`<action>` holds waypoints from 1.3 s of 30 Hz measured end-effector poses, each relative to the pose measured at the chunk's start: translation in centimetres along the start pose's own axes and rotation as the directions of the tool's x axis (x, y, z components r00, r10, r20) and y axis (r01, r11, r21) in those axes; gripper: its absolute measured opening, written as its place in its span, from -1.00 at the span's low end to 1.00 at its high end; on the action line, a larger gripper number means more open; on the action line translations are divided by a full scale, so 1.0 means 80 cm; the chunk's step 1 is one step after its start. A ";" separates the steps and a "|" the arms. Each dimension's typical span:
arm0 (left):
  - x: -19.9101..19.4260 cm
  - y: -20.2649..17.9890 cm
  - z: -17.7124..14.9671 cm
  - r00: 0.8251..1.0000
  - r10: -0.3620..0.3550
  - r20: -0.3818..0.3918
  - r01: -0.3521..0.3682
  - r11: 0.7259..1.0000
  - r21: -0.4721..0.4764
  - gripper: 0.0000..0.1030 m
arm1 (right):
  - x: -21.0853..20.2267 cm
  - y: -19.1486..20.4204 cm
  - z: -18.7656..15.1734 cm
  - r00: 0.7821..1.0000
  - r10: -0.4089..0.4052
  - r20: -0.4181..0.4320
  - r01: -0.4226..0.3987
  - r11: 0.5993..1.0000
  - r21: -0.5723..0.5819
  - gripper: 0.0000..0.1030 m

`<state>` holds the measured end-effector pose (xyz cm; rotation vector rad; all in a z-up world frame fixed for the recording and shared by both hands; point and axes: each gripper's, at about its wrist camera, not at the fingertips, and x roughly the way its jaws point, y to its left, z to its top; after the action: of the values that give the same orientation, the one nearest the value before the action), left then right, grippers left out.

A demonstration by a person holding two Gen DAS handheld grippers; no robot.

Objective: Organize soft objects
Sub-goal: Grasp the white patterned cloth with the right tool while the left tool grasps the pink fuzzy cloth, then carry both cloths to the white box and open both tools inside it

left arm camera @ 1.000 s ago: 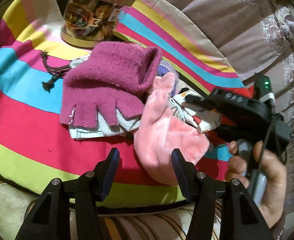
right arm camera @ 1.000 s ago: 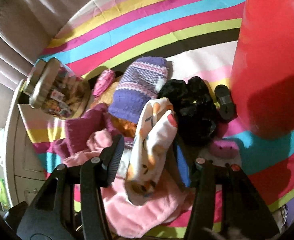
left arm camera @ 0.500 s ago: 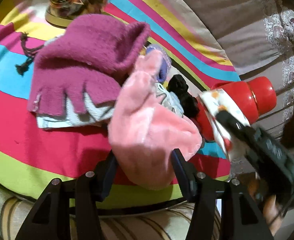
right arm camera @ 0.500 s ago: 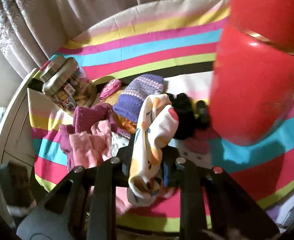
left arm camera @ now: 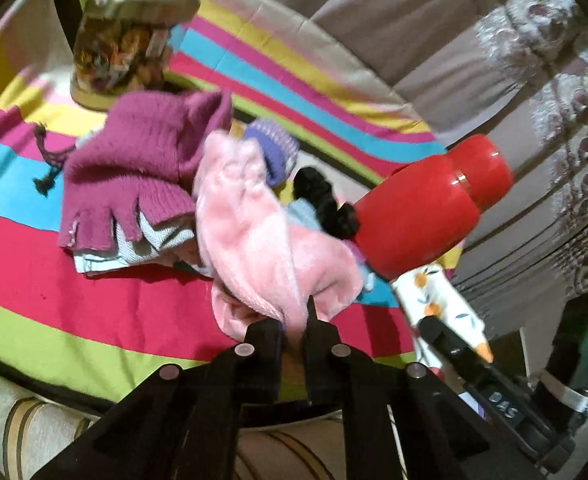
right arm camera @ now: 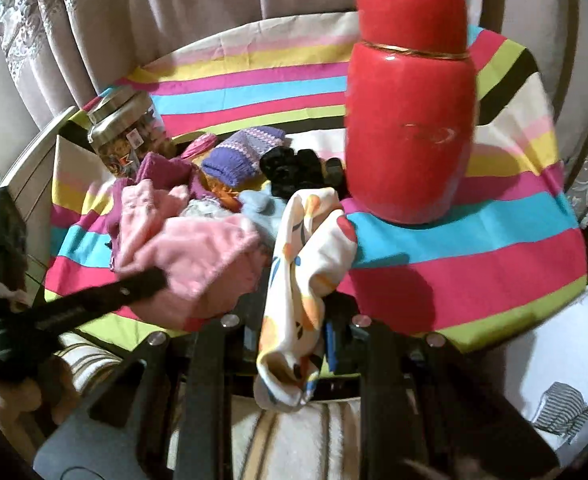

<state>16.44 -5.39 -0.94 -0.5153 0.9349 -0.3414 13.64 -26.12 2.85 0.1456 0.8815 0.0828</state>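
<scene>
— Left gripper (left arm camera: 294, 320)?
— Closed tight on the near edge of the fluffy pink sock (left arm camera: 269, 240); fingers nearly touching, only the pinched fleece between them. Rest of the sock draped up and away over the pile.
— Right gripper (right arm camera: 294, 312)?
— Clamped on the white printed sock (right arm camera: 310, 264), fruit and leaf pattern. Held around its middle, toe end rising toward the pile, cuff end hanging down past the near edge of the table. Fingers mostly hidden behind the fabric, but drawn close on it.
— Same sock from the left wrist view?
— Yes, low at the right (left arm camera: 438, 300), just below the red flask, with the right gripper's black finger across it.
— Remaining pile?
— Sitting on the striped tablecloth (right arm camera: 474, 248). Magenta knit glove (left arm camera: 141, 172) at the left, lying over a pale grey-white cloth (left arm camera: 141, 244). Purple patterned knit sock (right arm camera: 241, 152) farther back. Black fuzzy item (right arm camera: 289, 168) just beside it, touching the base of the flask or very near; hard to tell which. Something light blue (right arm camera: 257, 204) between the pink sock and the black item.
— Hard things?
— Red flask (right arm camera: 410, 120) upright at the right, lid on. Clear jar (right arm camera: 121, 132) with a metal lid at the far left, behind the magenta glove.
— Background?
— Beige curtain (right arm camera: 133, 8) behind the table.
</scene>
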 end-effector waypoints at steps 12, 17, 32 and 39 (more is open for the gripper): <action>-0.052 -0.057 -0.016 0.993 -0.053 0.108 0.038 0.991 0.131 -0.84 | -0.038 -0.016 -0.021 0.999 -0.019 0.026 0.018 1.000 0.007 -0.52; -0.052 -0.093 -0.031 0.992 -0.083 0.091 0.064 0.979 0.191 -0.84 | -0.059 -0.034 -0.032 0.999 -0.030 0.033 0.029 0.999 0.029 -0.52; -0.045 -0.214 -0.095 0.984 -0.176 -0.007 0.166 0.911 0.377 -0.84 | -0.126 -0.125 -0.076 0.991 -0.129 0.035 0.124 0.985 0.116 -0.52; -0.034 -0.270 -0.133 0.975 -0.209 -0.081 0.222 0.861 0.457 -0.84 | -0.158 -0.187 -0.099 0.978 -0.209 0.025 0.201 0.962 0.186 -0.52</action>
<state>4.88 -24.81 7.76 -0.1702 0.7873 -0.7583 -0.28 -41.86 5.11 0.2259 0.8543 -0.1951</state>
